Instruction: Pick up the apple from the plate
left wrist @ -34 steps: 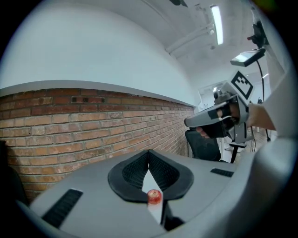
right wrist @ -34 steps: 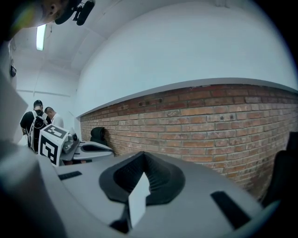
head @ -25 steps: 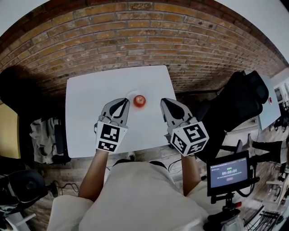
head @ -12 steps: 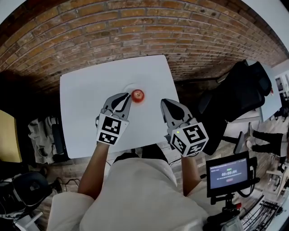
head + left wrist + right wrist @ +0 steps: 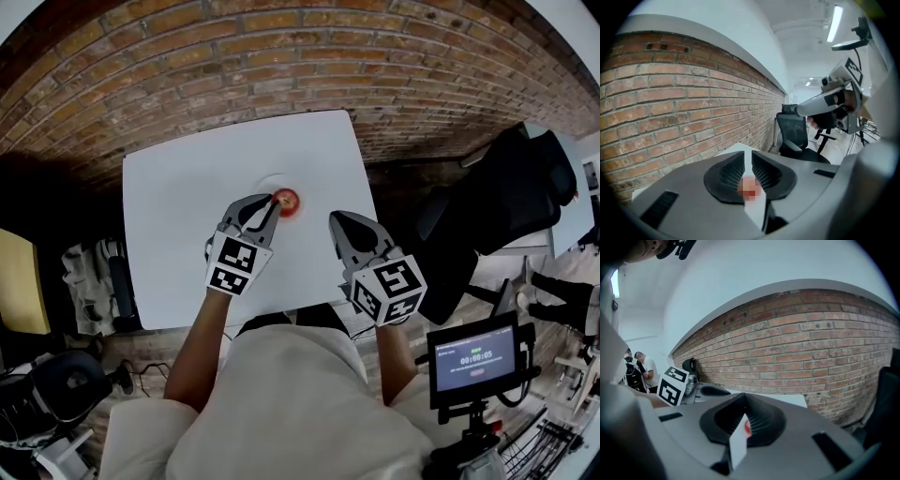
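The left tool [image 5: 269, 204] reaches across the white desk [image 5: 178, 244] with its tips just short of the apple [image 5: 286, 201]. Its jaws have just been opening and now stand a narrow slit apart, gripping nothing. In the left gripper view the red of the apple shows through that slit, beyond the pads and not pressed by them.

The apple sits on a small white plate [image 5: 274, 179] near the middle of the desk, in front of the brick wall [image 5: 281, 66]. The right tool [image 5: 336, 223] hovers over the desk to the right of the plate and apart from it. Its jaws are drawn together at the tips and it carries nothing.
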Motion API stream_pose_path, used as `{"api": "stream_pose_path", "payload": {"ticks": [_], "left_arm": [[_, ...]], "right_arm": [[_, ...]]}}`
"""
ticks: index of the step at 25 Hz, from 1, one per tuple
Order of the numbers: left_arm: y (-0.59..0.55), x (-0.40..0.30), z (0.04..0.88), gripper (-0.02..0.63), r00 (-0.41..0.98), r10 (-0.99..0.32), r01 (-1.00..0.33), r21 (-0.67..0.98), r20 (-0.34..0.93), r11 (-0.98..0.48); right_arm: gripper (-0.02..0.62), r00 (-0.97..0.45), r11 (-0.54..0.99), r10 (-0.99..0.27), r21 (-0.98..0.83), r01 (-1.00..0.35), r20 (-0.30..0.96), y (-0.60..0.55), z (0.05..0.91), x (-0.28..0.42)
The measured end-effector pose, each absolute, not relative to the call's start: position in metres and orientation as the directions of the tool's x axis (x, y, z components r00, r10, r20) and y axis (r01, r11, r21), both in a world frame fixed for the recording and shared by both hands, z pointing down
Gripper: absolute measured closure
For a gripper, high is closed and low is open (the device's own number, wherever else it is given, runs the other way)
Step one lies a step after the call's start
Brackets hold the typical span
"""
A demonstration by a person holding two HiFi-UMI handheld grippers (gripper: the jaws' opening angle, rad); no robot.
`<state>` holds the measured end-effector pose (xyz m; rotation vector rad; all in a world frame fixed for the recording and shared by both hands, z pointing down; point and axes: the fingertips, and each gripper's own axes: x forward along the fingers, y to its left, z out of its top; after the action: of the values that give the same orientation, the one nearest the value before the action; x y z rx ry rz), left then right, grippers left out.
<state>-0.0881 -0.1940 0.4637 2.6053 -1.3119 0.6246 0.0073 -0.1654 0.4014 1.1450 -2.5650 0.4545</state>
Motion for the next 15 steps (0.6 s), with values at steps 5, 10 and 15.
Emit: {"api": "stream_pose_path", "payload": {"ticks": [5, 10, 15], "left_arm": [[-0.208, -0.069, 0.492, 0.572, 0.553, -0.677, -0.774, -0.001, 0.486, -0.633], [-0.209, -0.065, 0.513, 0.572, 0.55, -0.658, -0.773, 0.016, 0.515, -0.634], [-0.209, -0.061, 0.53, 0.543, 0.543, -0.635, -0.772, 0.029, 0.55, -0.635]], "right_arm": [[0.592, -0.637, 0.622, -0.646, -0.193, -0.759, 0.421, -0.183, 0.421, 0.022], [0.592, -0.627, 0.603, -0.639, -0.215, -0.768, 0.446, -0.183, 0.437, 0.029], [0.592, -0.62, 0.595, -0.63, -0.223, -0.772, 0.468, -0.181, 0.446, 0.036]]}}
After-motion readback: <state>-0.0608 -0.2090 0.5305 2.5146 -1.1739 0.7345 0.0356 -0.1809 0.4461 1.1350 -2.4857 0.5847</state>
